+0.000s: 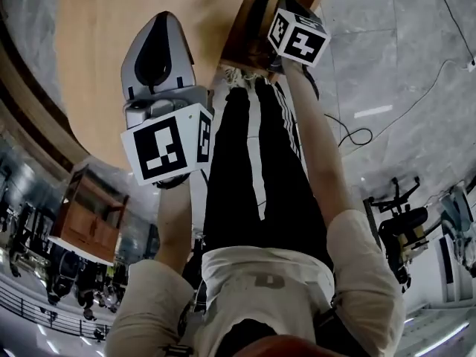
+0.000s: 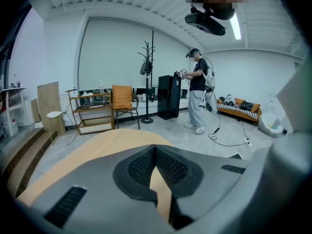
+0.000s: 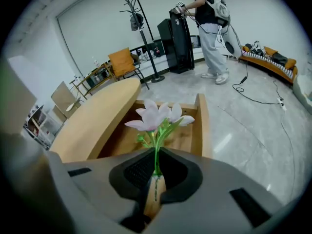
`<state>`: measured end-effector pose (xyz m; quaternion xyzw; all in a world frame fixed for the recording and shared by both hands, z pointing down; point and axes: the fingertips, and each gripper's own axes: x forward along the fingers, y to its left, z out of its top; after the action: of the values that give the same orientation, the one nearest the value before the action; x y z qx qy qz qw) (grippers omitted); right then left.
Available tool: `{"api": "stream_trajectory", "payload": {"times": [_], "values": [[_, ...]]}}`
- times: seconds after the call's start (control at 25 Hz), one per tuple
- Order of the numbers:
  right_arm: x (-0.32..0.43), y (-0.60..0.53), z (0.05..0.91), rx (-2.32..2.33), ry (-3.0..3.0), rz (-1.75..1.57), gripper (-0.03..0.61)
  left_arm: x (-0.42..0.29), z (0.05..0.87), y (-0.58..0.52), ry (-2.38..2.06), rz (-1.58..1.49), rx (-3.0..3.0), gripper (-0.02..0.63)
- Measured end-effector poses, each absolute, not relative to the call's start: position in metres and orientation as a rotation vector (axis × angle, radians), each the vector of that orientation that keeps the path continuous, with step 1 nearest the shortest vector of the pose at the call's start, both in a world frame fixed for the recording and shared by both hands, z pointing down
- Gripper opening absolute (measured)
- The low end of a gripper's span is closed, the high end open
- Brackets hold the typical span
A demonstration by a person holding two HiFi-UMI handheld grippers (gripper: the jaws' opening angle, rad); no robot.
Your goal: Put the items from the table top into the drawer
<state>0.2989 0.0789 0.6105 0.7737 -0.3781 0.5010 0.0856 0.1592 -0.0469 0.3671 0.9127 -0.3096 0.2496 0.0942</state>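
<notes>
Fingers (image 3: 139, 172) of the right gripper (image 3: 156, 165) were shut tight on the thin green stem of a flower (image 3: 158, 115). The stem ran straight along the fingers, and the bloom stuck out past their tips. The flower had pale pink and white petals and a few small green leaves. It looked light and soft, so it would likely bend if pushed.

The flower hung over the open drawer (image 3: 202, 126). The drawer was made of brown wood and stuck out from the edge of the surface (image 3: 92, 126). The bloom pointed toward the inside of the drawer, near its middle. So the drawer lay just ahead of the fingers and below them. The next move was likely to go lower and let go, so the flower could lie flat inside.

The left gripper (image 2: 156, 154) was over the surface, well apart from the drawer. Its fingers (image 2: 139, 168) were closed with nothing between them. The right hand was the one nearer to the drawer, and it had the flower, so the job looked like its to finish.
</notes>
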Motion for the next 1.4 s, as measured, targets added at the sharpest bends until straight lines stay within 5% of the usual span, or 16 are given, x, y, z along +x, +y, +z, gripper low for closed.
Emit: {"api": "stream_trajectory", "payload": {"times": [0.32, 0.44, 0.76, 0.84, 0.92, 1.12, 1.4], "values": [[0.299, 0.080, 0.616, 2.302, -1.090, 1.447, 0.034, 0.179, 0.366, -0.025, -0.819, 0.733, 2.747, 0.008], [0.295, 0.079, 0.616, 2.292, -1.099, 1.429, 0.169, 0.173, 0.367, -0.025, -0.819, 0.737, 2.752, 0.008], [0.270, 0.079, 0.604, 2.206, -1.160, 1.393, 0.169, 0.142, 0.353, -0.038, -0.953, 0.714, 2.721, 0.008], [0.268, 0.080, 0.597, 2.188, -1.166, 1.363, 0.161, 0.137, 0.348, -0.038, -0.976, 0.694, 2.713, 0.008], [0.272, 0.077, 0.579, 2.202, -1.169, 1.265, 0.003, 0.133, 0.341, -0.035, -0.994, 0.673, 2.706, 0.008], [0.286, 0.036, 0.470, 2.325, -1.252, 0.959, 0.003, 0.112, 0.293, -0.031, -1.062, 0.602, 2.691, 0.008], [0.237, -0.034, 0.195, 2.363, -1.635, 0.448, 0.003, 0.069, 0.136, -0.064, -1.310, 0.337, 2.632, 0.008]]}}
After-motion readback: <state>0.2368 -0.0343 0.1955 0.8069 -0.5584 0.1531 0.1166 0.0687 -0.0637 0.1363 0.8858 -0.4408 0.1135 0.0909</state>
